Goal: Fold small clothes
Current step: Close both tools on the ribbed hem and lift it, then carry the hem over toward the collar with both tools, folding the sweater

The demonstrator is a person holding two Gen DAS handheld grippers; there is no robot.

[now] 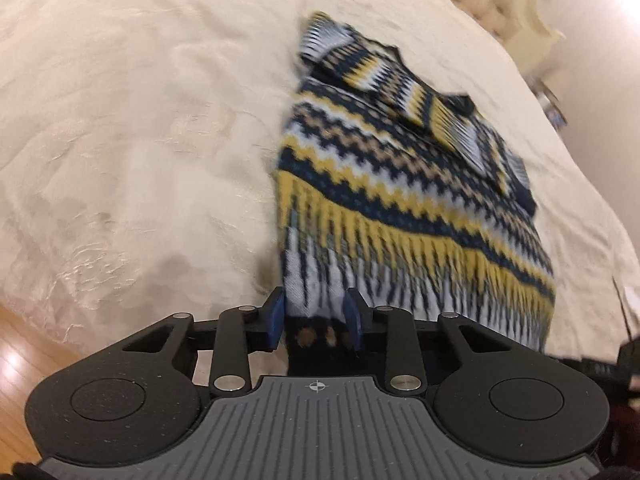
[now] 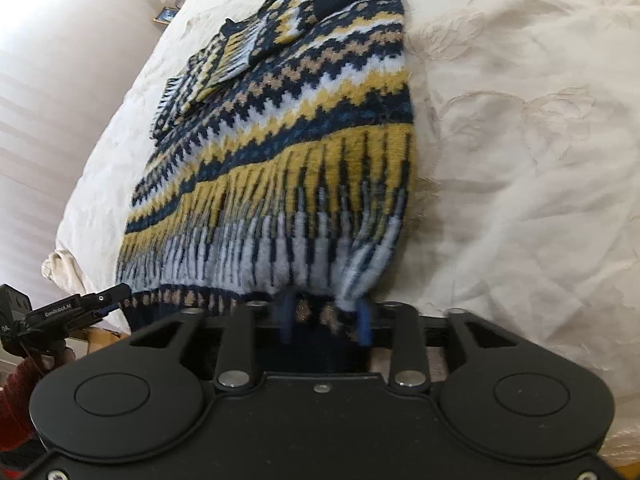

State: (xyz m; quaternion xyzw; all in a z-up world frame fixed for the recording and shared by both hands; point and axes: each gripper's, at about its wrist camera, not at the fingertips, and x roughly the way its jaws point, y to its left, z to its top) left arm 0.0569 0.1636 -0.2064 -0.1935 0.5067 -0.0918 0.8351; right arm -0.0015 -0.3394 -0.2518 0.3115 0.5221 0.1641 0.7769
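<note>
patterned sweater (image 2: 288, 152), cream bedspread (image 2: 520, 140), fingers (image 2: 366, 324) gripping hem

- The bed (image 1: 120, 120) lies bare on one long side of the sweater (image 1: 400, 200) — a broad stretch of cream cover, only wrinkles on it.
- On the sweater's other side a narrower strip of cover runs to the bed's edge.
- At the head end the tufted headboard (image 1: 480, 4) closes the way.
- At the near edge, the left gripper (image 2: 116, 296) and right gripper (image 2: 326, 320) crowd the hem.
</note>
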